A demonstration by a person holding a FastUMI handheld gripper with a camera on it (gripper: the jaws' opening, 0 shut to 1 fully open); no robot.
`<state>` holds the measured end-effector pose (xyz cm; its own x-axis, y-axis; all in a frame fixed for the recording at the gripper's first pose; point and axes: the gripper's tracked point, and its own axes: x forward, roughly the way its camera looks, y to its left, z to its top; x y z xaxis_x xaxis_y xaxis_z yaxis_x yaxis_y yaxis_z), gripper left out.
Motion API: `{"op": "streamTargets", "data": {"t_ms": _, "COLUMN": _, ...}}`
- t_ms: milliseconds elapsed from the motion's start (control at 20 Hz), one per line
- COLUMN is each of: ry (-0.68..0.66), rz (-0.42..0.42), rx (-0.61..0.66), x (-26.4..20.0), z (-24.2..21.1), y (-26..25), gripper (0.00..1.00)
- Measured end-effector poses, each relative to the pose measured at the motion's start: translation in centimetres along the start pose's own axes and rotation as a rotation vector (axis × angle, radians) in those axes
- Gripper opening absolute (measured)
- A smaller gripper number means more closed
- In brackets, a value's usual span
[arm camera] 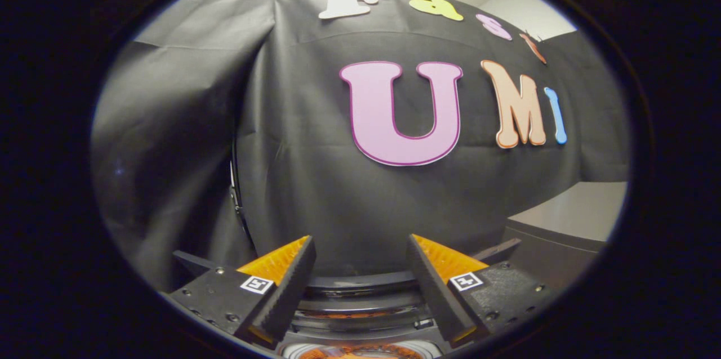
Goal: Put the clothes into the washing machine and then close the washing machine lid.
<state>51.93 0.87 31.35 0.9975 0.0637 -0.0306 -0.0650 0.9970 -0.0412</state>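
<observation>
Item 1. Handheld two-finger gripper [360,269]: fingers spread wide apart, nothing between them, nothing gripped. Ribbed inner pads face each other across the gap. Each finger mounts on a dark block bearing a small square black-and-white marker [257,284] (a second one sits on the block at 4 o'clock from the gap).

Item 2. Round dark-rimmed washing machine [360,297]: lies directly below and between the fingers, at 6 o'clock from the gap. Its curved black and grey rim bands show between the two pads; the opening appears uncovered, though the lid itself cannot be made out.

Item 3. Orange clothes [360,352]: a strip of orange material shows inside the machine's opening, at 6 o'clock from the rim bands, beneath the finger gap (too little is visible to tell its shape or how much is there).

Item 4. Black cloth booth wall [315,178]: hangs upright beyond the fingers, at 12 o'clock from them, with folds and a vertical seam toward 10 o'clock.

Item 5. Grey flat-topped ledge [569,215]: stands at 2 o'clock from the right-hand finger, against the cloth, well apart from the gripper.
</observation>
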Motion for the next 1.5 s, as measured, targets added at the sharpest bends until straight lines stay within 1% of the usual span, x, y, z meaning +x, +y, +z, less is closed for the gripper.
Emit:
{"op": "streamTargets", "data": {"t_ms": 300, "ry": -0.014, "rz": 0.000, "rx": 0.003, "x": -0.4, "z": 0.0, "y": 0.0, "gripper": 0.98}}
{"op": "streamTargets", "data": {"t_ms": 750, "ry": -0.040, "rz": 0.025, "rx": 0.002, "x": -1.3, "z": 0.0, "y": 0.0, "gripper": 0.98}}
{"op": "streamTargets", "data": {"t_ms": 900, "ry": -0.047, "rz": 0.041, "rx": 0.002, "x": -1.9, "z": 0.0, "y": 0.1, "gripper": 0.98}}
{"op": "streamTargets", "data": {"t_ms": 1500, "ry": -0.064, "rz": 0.061, "rx": 0.007, "x": -4.0, "z": -0.4, "y": -0.1, "gripper": 0.98}}
